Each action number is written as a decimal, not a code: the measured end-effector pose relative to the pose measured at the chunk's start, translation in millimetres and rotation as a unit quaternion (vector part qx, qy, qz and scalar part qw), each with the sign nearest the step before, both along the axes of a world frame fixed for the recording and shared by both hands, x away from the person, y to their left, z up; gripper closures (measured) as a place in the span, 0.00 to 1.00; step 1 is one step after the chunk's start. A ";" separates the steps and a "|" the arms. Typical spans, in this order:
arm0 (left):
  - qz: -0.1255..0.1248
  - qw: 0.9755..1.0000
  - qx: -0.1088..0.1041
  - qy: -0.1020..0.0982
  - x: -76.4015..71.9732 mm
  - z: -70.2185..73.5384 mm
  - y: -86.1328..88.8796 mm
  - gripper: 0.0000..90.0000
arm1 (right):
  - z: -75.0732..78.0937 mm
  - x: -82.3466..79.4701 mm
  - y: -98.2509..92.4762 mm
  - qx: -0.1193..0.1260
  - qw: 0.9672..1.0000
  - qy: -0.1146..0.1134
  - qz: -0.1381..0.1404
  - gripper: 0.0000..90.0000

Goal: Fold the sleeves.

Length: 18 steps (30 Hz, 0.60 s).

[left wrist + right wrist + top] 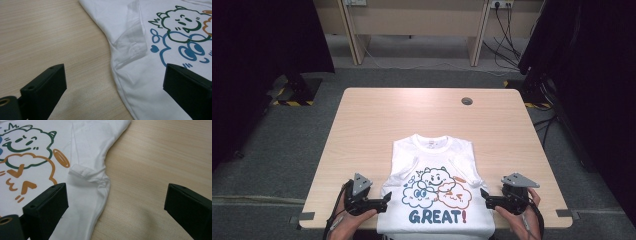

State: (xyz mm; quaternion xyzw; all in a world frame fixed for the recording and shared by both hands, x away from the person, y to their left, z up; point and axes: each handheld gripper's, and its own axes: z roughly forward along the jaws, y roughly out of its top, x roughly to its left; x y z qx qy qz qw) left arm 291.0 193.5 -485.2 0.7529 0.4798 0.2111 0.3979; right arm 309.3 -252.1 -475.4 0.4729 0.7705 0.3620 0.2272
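A white T-shirt (434, 185) printed with cartoon clouds and "GREAT!" lies flat on the wooden table (412, 110), both sleeves folded in over the front. Its hem hangs off the near edge. My left gripper (384, 200) is at the shirt's left side, low near the hem, and points inward. In the left gripper view the shirt's edge (125, 82) runs between the wide-apart jaws of my left gripper (115, 75), with nothing gripped. My right gripper (484, 197) mirrors it at the shirt's right side. In the right gripper view my right gripper (116, 197) stands open astride the shirt's side edge (102, 195), below a rolled sleeve cuff (80, 171).
A round cable hole (467, 101) sits in the table near its far right. Bare tabletop lies beyond the collar and on both sides of the shirt. Black curtains stand at both sides, and cables run over the floor at the far right (507, 45).
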 end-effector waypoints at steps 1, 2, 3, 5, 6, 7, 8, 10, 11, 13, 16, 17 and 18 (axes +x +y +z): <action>0.002 1.000 -0.001 0.001 0.2 -1.0 0.0 0.04 | -1.0 -0.1 -0.6 -0.001 1.000 0.000 0.000 0.06; 0.004 1.000 -0.001 0.001 0.6 -2.1 0.2 0.04 | -1.9 -0.4 -1.0 -0.001 1.000 0.001 -0.001 0.06; 0.005 1.000 0.002 0.004 1.0 -3.0 0.4 0.04 | -2.7 -0.6 -1.4 -0.003 1.000 0.003 0.000 0.06; 0.005 1.000 0.003 0.005 1.4 -4.2 1.2 0.05 | -3.9 -1.1 -2.1 -0.004 1.000 0.005 -0.001 0.06; 0.006 1.000 0.003 0.006 1.6 -4.5 1.7 0.04 | -4.2 -1.2 -2.5 -0.005 1.000 0.006 -0.002 0.06; 0.007 1.000 0.003 0.006 1.9 -4.8 1.9 0.04 | -4.4 -1.2 -3.1 -0.005 1.000 0.007 -0.003 0.06; 0.008 1.000 0.005 0.007 2.4 -5.0 2.5 0.04 | -4.6 -1.2 -3.5 -0.005 1.000 0.007 -0.003 0.06; 0.010 1.000 0.009 0.008 3.3 -6.0 3.2 0.05 | -4.5 -1.4 -4.6 -0.005 1.000 0.006 -0.005 0.06; 0.011 1.000 0.012 0.007 3.8 -6.9 3.5 0.05 | -4.5 -1.6 -5.0 -0.005 1.000 0.006 -0.006 0.06; 0.013 1.000 0.017 0.012 4.5 -9.1 4.0 0.05 | -4.8 -1.9 -6.0 -0.007 1.000 0.006 -0.006 0.06; 0.011 0.999 0.021 0.022 5.1 -12.7 4.2 0.04 | -5.7 -2.0 -7.4 -0.007 1.000 0.008 -0.009 0.06; 0.010 0.999 0.021 0.021 4.8 -12.8 4.1 0.04 | -5.8 -2.0 -7.6 -0.007 1.000 0.008 -0.009 0.06; 0.010 0.999 0.025 0.021 4.6 -12.8 3.9 0.04 | -5.8 -2.0 -7.8 -0.007 1.000 0.009 -0.010 0.06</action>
